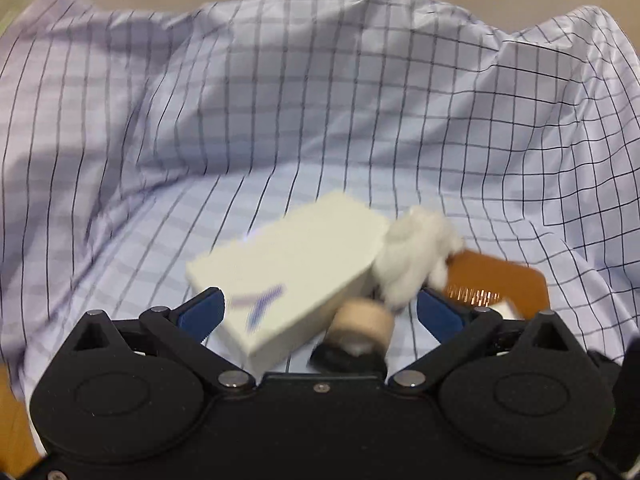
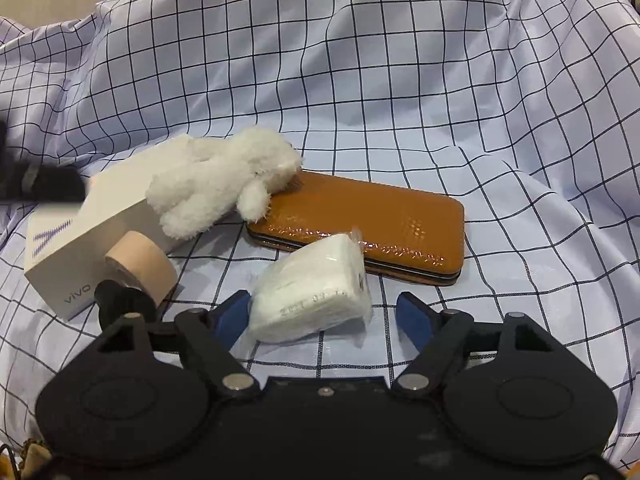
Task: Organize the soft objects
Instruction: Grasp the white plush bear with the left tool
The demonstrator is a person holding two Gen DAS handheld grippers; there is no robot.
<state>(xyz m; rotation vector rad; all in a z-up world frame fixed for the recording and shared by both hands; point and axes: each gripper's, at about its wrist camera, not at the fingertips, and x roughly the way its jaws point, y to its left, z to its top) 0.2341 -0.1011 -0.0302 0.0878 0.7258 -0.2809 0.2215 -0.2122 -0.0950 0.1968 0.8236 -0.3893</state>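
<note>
Left wrist view: left claw (image 1: 320,312) standing wide, blue pads (image 1: 202,312) apart and gripping nothing, hovering above a pale lilac checked cloth (image 1: 280,100) rumpled into folds. Lying between and beyond the pads, blurred: a white rectangular cardboard box with blue print (image 1: 288,268), tilted on the cloth; a beige roll of tape (image 1: 364,322) just beside its near corner, with a black piece (image 1: 340,356) below it; a fluffy white plush toy (image 1: 416,252) touching the box's right end; a tan leather case (image 1: 500,280) behind the toy, partly hidden. Right wrist view: right claw (image 2: 324,320) standing partly open, jaws spread either side of a white tissue pack in clear wrapping (image 2: 316,288); left pad (image 2: 232,316) touching or nearly touching the pack, right pad (image 2: 414,320) clearly apart from it, so not clamping. Pack resting on the checked cloth (image 2: 400,80), just in front of the tan case (image 2: 360,220). Plush toy (image 2: 224,184) sprawling over the white box (image 2: 80,256) and touching the case's far left corner. Tape roll (image 2: 140,264) leaning against the box front, black piece (image 2: 120,300) just beside it. Dark blurred shape (image 2: 40,188) entering from the left edge; cannot tell what.
</note>
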